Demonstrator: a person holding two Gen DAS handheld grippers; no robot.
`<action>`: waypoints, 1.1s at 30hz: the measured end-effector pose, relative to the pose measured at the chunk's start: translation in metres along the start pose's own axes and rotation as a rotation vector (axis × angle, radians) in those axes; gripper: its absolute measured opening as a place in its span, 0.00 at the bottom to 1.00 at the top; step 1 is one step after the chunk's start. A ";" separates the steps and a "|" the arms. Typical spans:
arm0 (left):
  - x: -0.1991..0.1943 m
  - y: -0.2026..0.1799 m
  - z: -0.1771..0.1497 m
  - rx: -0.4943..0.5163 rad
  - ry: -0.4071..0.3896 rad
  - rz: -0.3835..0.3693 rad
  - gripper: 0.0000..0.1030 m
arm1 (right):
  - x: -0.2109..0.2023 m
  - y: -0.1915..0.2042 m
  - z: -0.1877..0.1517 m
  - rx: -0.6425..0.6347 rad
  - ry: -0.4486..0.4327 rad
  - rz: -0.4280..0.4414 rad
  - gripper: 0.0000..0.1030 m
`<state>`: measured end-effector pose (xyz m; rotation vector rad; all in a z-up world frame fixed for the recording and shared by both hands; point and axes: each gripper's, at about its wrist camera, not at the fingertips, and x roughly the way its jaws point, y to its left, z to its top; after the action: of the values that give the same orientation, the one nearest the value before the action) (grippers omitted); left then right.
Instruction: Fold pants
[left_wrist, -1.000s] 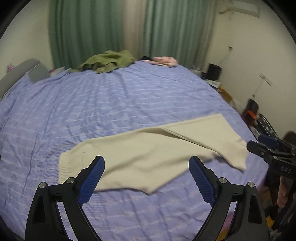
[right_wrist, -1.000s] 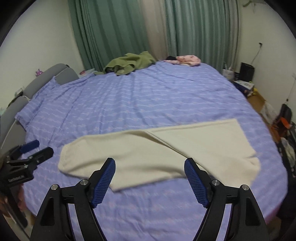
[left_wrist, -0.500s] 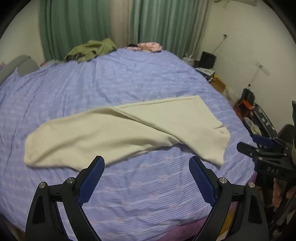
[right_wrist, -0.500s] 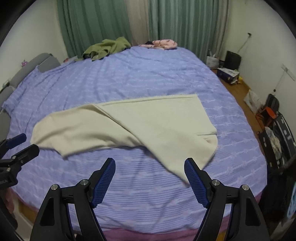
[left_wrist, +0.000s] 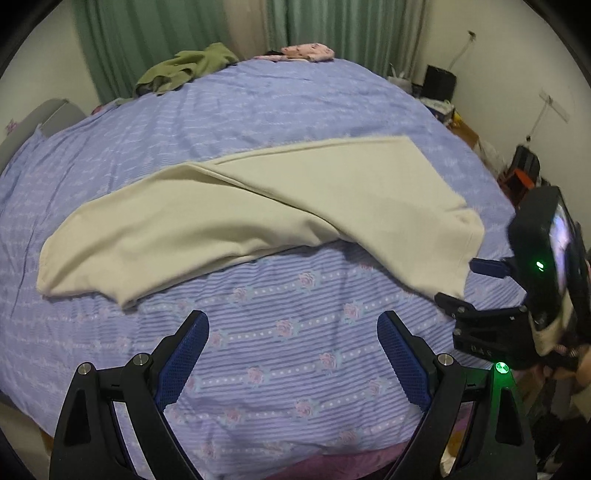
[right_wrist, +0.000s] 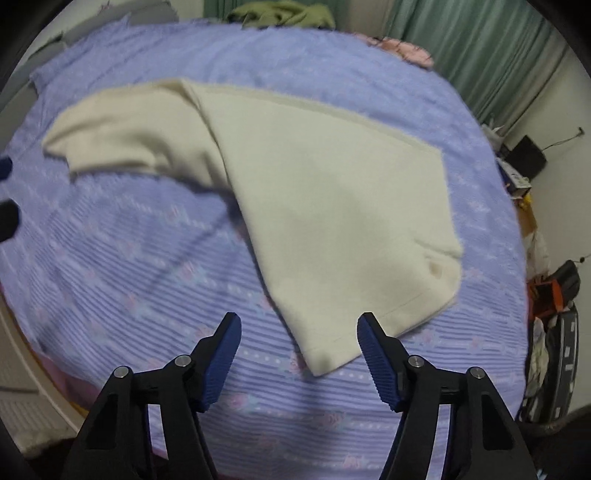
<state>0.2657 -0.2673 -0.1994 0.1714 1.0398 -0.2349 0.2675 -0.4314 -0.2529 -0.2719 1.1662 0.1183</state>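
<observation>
Pants (right_wrist: 332, 206) lie just beyond open right gripper (right_wrist: 299, 332).

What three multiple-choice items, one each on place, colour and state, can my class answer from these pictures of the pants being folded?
1. Where do the pants lie?
A. on the bedspread
B. on the floor
C. on a chair

2. What colour are the pants?
A. green
B. cream
C. pink

3. How is the right hand-held gripper?
A. shut on the pants
B. shut, empty
C. open

Answers:
1 A, purple bedspread shows all round them.
2 B, the cloth is pale cream.
3 C, its fingers stand apart, near the hem, holding nothing.
</observation>
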 end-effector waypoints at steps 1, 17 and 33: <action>0.007 -0.003 0.001 0.010 0.008 0.007 0.91 | 0.009 -0.002 -0.001 0.003 0.012 0.003 0.61; 0.070 -0.028 0.072 0.538 -0.123 -0.045 0.91 | 0.002 -0.059 0.019 0.177 -0.034 -0.038 0.10; 0.171 -0.074 0.192 0.816 -0.161 0.014 0.09 | -0.028 -0.142 0.130 0.207 -0.199 -0.110 0.09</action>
<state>0.4884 -0.4055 -0.2548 0.8803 0.7337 -0.6430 0.4049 -0.5311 -0.1586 -0.1372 0.9551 -0.0713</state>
